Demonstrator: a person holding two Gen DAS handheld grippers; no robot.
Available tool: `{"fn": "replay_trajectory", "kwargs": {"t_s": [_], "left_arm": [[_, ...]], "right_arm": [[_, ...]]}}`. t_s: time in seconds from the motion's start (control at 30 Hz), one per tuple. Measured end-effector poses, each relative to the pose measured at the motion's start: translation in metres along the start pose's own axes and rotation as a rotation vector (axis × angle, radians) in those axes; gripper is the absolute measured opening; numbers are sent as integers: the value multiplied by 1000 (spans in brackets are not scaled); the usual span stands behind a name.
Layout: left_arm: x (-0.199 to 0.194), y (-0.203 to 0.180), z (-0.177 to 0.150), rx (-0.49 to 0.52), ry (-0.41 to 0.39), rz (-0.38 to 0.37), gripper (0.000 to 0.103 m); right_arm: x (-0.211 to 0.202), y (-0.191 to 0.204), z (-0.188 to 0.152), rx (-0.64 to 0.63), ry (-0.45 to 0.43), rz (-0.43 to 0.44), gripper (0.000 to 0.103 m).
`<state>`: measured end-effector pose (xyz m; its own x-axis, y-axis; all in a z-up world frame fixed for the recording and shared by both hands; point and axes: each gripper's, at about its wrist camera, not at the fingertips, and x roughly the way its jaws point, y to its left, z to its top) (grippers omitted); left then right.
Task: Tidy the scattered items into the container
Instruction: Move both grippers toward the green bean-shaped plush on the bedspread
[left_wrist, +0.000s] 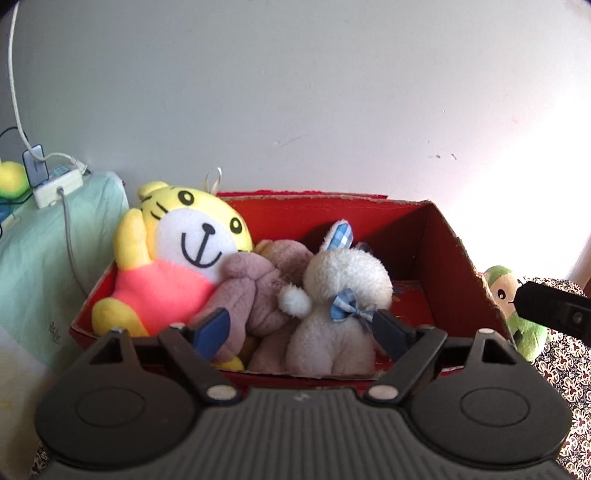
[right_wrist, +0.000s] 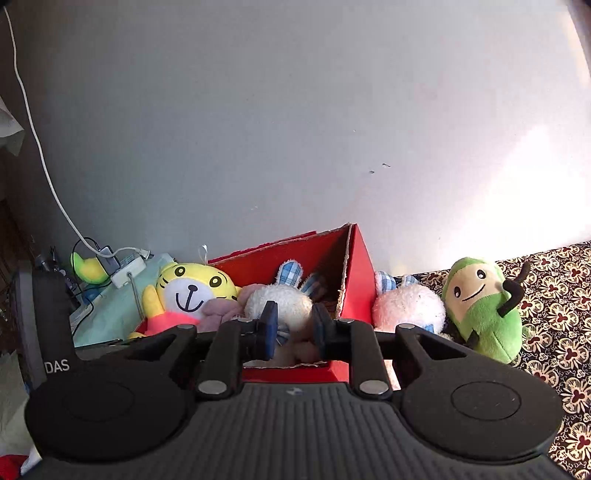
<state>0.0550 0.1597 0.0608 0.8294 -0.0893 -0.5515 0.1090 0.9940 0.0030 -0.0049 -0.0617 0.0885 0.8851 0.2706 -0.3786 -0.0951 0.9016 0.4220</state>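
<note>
1. Left wrist view: the left tongs (left_wrist: 301, 330) were spread wide with nothing between them, parked just over the near rim of the red box (left_wrist: 454, 254). Already inside sat the yellow tiger plush (left_wrist: 184, 251), a mauve plush (left_wrist: 255, 291) and a white bunny with a blue bow (left_wrist: 343, 295), packed toward the left and middle. The right end of the box floor looked bare, so that's where I'd aim the next drop. The green plush (left_wrist: 517, 314) peeked out past the box's right wall, partly hidden by the tip of the other tool.

2. Right wrist view: the right tongs (right_wrist: 291, 328) were at a narrow gap and gripping nothing as far as I could tell; the bunny seen between them was farther off, in the box. Outside the box's right wall, on the patterned bed cover (right_wrist: 554, 295), lay a second white bunny (right_wrist: 410, 306) touching the wall, with the green plush just beside it.

3. My take on doing it well: open the right tongs wider first, come down on the second bunny's round body rather than an ear, squeeze firmly since it's squishy, lift clear of the cardboard rim, then release over the free right end.
</note>
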Motion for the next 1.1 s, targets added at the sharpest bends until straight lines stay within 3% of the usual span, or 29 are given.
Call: {"fn": "replay_trajectory", "kwargs": {"t_s": [0.17, 0.33, 0.47, 0.63, 0.9, 1.1], "left_arm": [[-39, -15, -11, 28, -89, -45, 83], [-64, -42, -26, 71, -116, -218, 80], [-75, -79, -42, 171, -126, -348, 79], [-65, -115, -61, 244, -71, -511, 76], [-11, -160, -71, 289, 25, -584, 73], [30, -188, -64, 287, 36, -560, 79]], "right_arm": [[-23, -30, -11, 47, -1, -88, 23], [-31, -68, -26, 140, 48, -165, 24], [-37, -90, -37, 167, 63, -216, 24], [-46, -121, -47, 196, 69, -236, 24], [-46, -167, -43, 251, 79, -238, 27], [-25, -178, -21, 230, 103, -193, 40]]}}
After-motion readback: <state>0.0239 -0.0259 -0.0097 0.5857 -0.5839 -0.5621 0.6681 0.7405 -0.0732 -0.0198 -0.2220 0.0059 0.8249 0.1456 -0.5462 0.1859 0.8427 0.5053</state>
